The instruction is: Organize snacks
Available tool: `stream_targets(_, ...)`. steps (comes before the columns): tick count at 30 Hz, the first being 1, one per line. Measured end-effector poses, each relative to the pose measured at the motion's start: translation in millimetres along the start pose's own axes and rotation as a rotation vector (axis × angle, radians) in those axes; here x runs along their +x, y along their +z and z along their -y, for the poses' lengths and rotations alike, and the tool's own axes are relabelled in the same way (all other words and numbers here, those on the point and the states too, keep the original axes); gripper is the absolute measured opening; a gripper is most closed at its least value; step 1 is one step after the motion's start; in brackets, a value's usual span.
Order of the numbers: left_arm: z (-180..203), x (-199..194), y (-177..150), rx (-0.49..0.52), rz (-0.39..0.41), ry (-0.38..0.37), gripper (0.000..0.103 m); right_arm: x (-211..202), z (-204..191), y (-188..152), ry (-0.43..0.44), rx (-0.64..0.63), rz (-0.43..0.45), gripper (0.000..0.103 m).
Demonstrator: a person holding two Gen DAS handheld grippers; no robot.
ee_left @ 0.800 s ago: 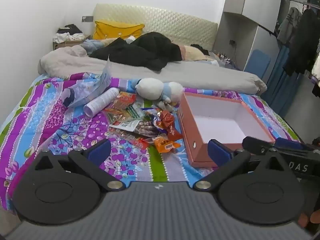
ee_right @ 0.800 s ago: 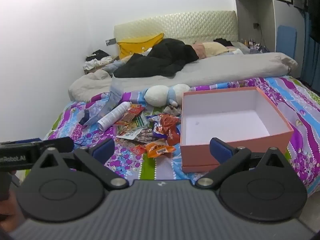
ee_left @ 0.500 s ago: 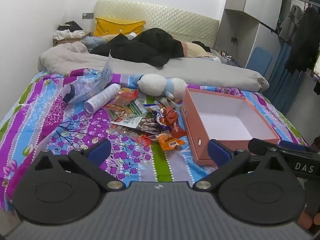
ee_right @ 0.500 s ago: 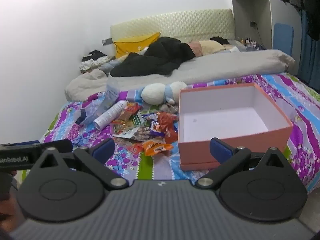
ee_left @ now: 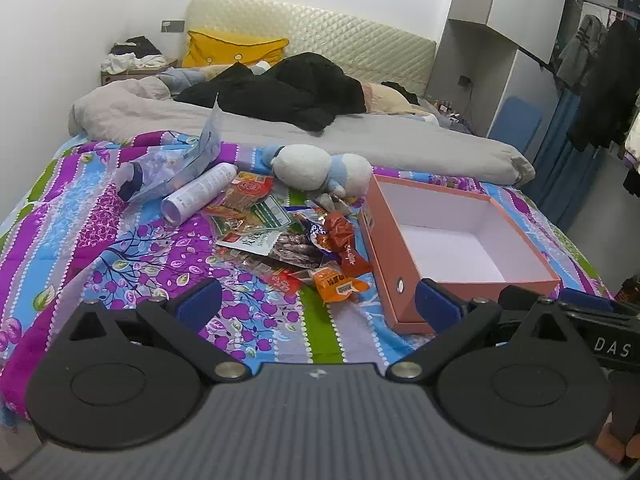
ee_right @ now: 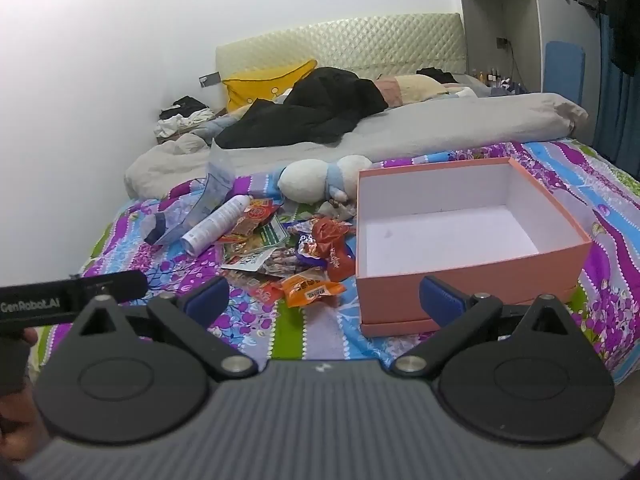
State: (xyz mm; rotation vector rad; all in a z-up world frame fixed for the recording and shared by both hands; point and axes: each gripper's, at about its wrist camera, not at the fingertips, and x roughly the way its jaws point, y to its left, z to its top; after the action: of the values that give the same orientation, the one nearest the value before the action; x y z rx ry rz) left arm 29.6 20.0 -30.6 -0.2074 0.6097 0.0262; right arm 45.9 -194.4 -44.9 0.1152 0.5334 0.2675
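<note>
On the bed, spread over a bright quilt with purple, blue and green stripes, a heap of snack packets lies just left of a salmon-pink box. The box stands open with a bare white inside, and the nearest packets, a red-orange one and a small orange one, lie close against its left wall. A white spray can lies on its side at the far left edge of the heap, beside a crumpled clear plastic bag. A white and blue stuffed toy rests behind the snacks, near the far left corner of the box. Farther back lie a grey duvet, dark clothes and a yellow pillow against the padded headboard. The left gripper hovers above the near edge of the quilt, its jaws spread wide and holding nothing. The right gripper hangs beside it in front of the box, likewise spread wide and bare, with the snack heap ahead to its left. Neither gripper touches anything.
</note>
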Motion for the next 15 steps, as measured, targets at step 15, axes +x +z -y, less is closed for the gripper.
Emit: stream_targets(15,5.8,1.8,-1.6,0.026,-0.008,-0.034,0.103,-5.2,5.4,-2.0,-0.002,0.013,-0.002,0.103)
